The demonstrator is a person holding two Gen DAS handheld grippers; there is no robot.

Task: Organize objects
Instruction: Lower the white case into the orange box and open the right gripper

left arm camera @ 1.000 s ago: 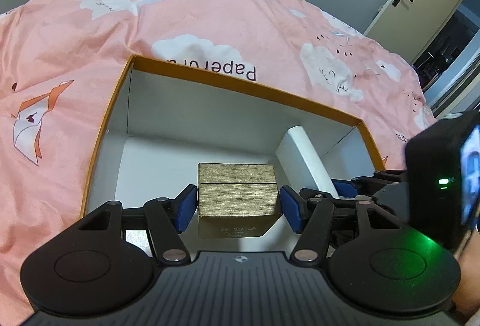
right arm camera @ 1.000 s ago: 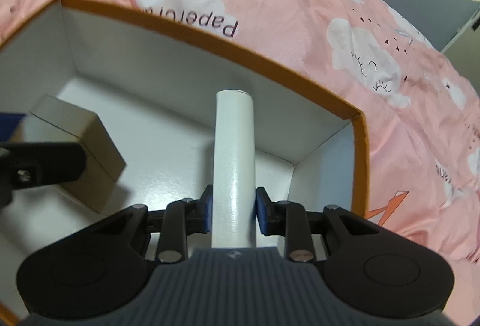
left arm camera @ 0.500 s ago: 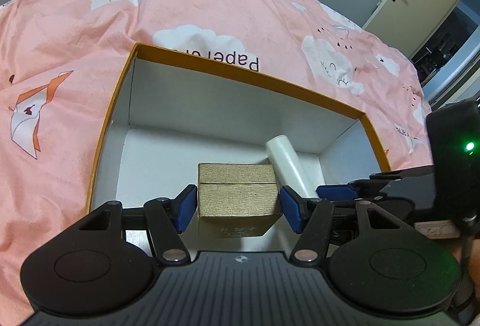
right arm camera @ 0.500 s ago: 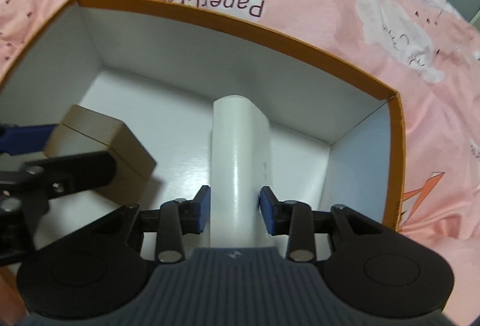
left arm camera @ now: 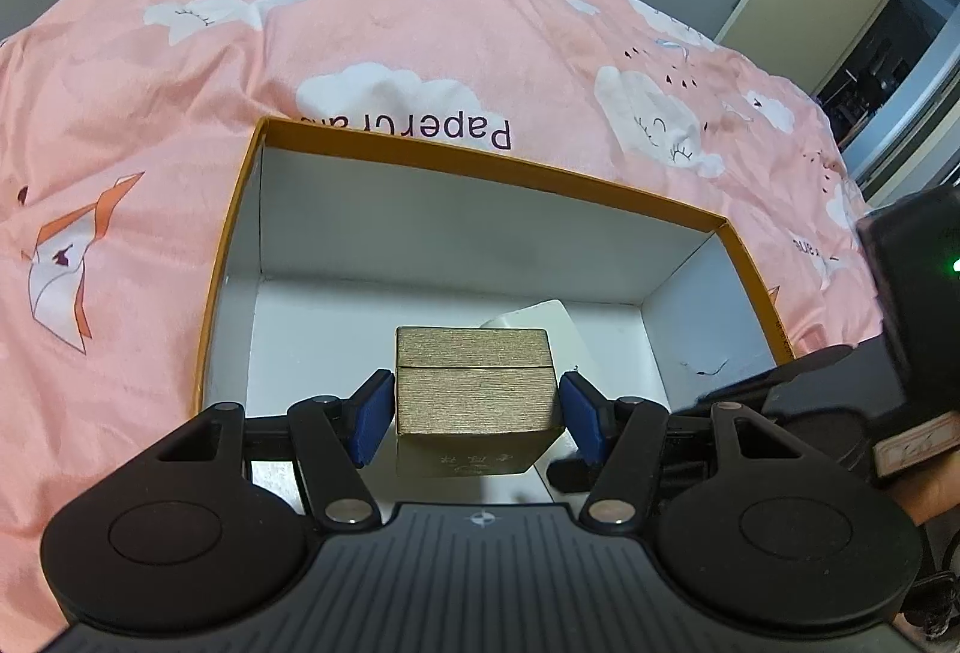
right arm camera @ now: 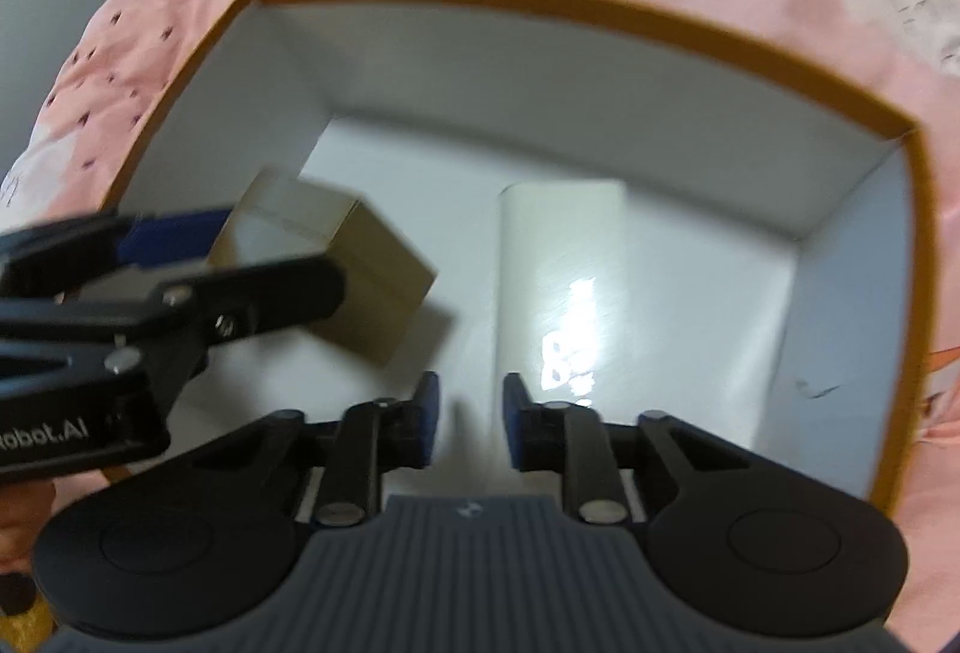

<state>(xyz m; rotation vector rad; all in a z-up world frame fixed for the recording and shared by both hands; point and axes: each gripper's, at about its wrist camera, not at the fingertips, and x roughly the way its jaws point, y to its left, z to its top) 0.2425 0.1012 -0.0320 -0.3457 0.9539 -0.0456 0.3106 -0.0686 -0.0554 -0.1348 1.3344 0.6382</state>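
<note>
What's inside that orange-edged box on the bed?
Inside the orange-edged box are a gold cube box, between the left tool's fingers, and a white tube lying on the floor. The floor beneath them is hidden.

Gold cube box (left arm camera: 474, 389) and white tube (right arm camera: 561, 281) inside white-lined orange box (left arm camera: 480, 227).

Ahead of my left tool (left arm camera: 474, 416), the gold box (left arm camera: 474, 389) fills the gap between the pads. The white tube (right arm camera: 561, 281) lies just right of it. The carton wall (left arm camera: 456, 227) blocks beyond; bare floor lies to the left.
</note>
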